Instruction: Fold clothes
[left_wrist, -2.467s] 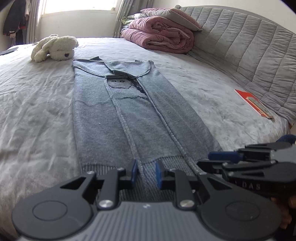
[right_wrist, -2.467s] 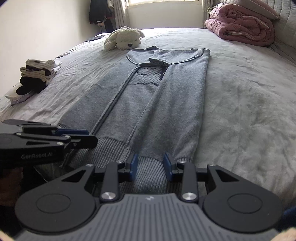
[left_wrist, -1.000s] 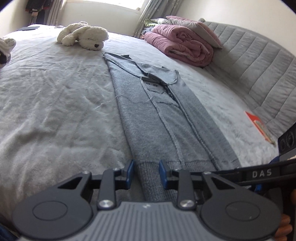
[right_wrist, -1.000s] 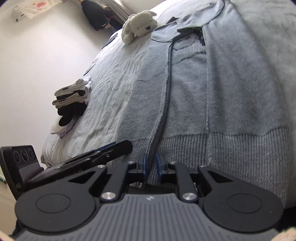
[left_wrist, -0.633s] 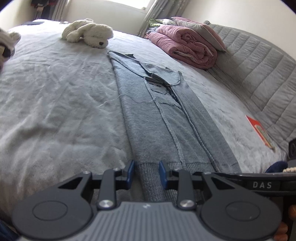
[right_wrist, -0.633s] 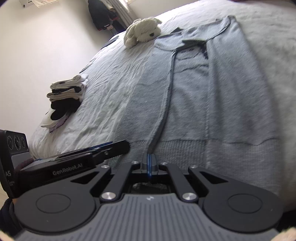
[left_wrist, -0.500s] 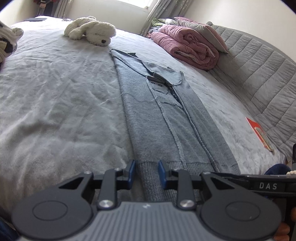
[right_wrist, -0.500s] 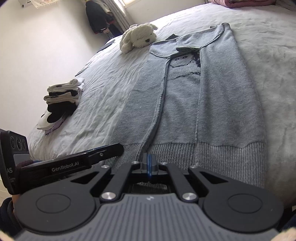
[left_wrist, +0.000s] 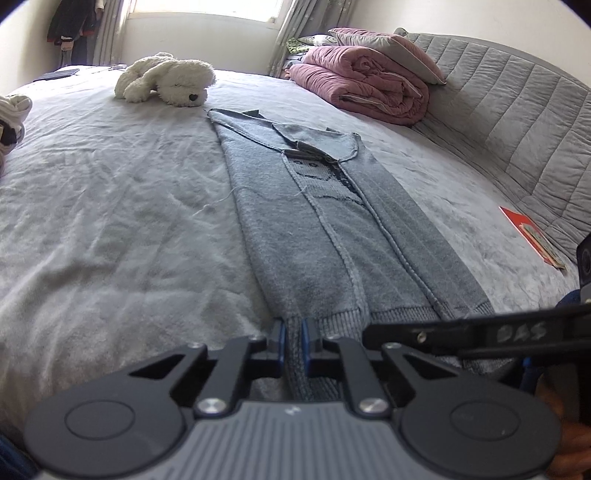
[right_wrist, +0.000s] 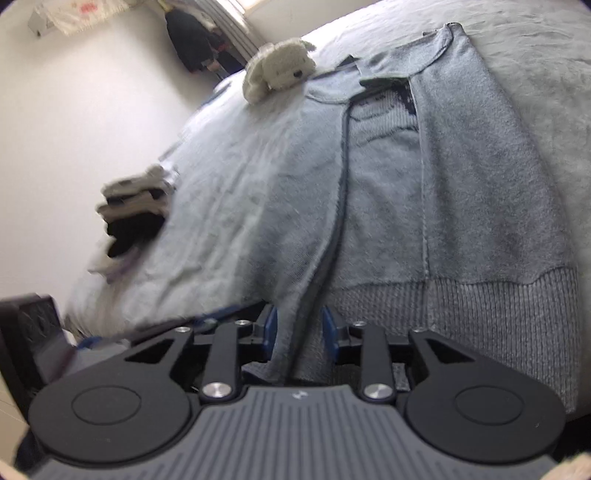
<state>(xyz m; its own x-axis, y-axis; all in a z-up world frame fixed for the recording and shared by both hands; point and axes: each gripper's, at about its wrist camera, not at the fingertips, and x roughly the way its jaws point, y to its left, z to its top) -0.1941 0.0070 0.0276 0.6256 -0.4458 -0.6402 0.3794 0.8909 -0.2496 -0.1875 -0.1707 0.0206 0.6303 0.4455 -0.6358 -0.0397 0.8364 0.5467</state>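
Note:
A grey knit sweater (left_wrist: 332, 229) lies lengthwise on the bed with both sides folded inward, its ribbed hem nearest me. My left gripper (left_wrist: 292, 338) is shut on the hem at its left corner, with the ribbing pinched between the blue pads. In the right wrist view the sweater (right_wrist: 461, 184) fills the frame. My right gripper (right_wrist: 299, 328) is open, and the folded left panel's edge hangs between its fingers. The right gripper's body crosses the left view as a black bar (left_wrist: 480, 332).
A white plush dog (left_wrist: 166, 79) lies beyond the collar. A rolled pink quilt (left_wrist: 369, 88) sits against the grey padded headboard (left_wrist: 517, 110). A red card (left_wrist: 532, 236) is near the bed's right edge, and a stack of folded clothes (right_wrist: 133, 210) at its left edge.
My left fingers have closed on the hem. My right gripper was shut half a second ago and now stands open. It has tilted and moved in, and its view is blurred.

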